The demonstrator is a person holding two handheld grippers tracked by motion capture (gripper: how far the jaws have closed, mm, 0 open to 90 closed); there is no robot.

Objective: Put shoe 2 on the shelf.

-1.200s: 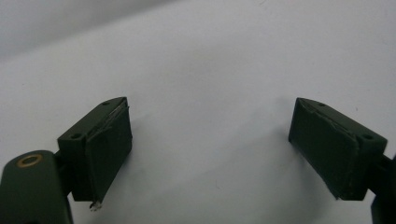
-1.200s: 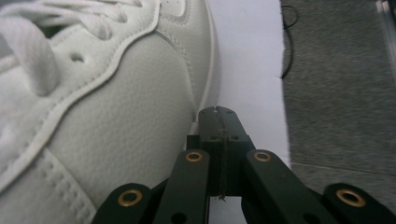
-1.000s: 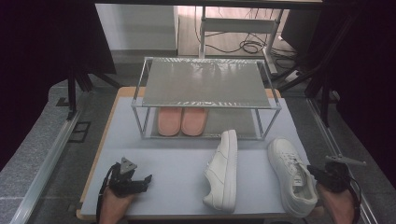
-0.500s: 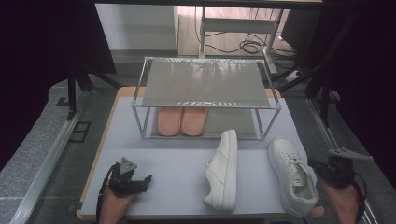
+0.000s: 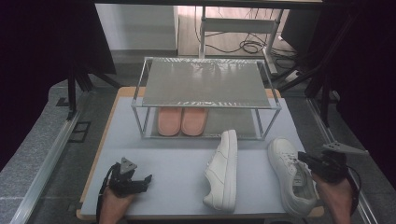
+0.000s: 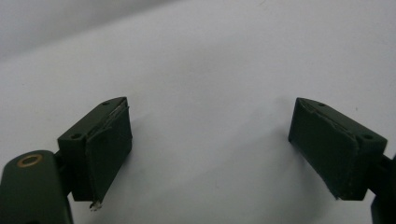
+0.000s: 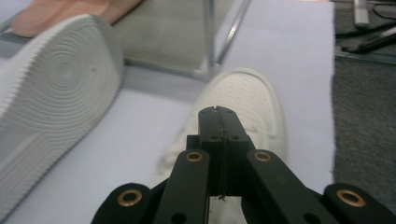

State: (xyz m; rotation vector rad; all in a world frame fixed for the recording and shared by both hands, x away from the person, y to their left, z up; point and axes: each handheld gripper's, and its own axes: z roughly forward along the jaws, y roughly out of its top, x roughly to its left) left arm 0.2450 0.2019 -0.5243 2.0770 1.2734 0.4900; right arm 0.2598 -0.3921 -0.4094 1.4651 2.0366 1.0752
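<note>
Your right gripper (image 5: 302, 157) is shut tight and holds nothing. The white shoe (image 5: 292, 179) lies right under it, its toe pointing away toward the rack (image 5: 205, 103). Your left gripper (image 5: 142, 181) is open and far from it.

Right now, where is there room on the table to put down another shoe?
The biggest bare patch is the mat between the left gripper and the tipped-over sneaker, in front of the rack. The rack's top shelf is bare; so is the lower shelf right of the pink slippers. It's crowded around the upright sneaker by the right gripper.
</note>
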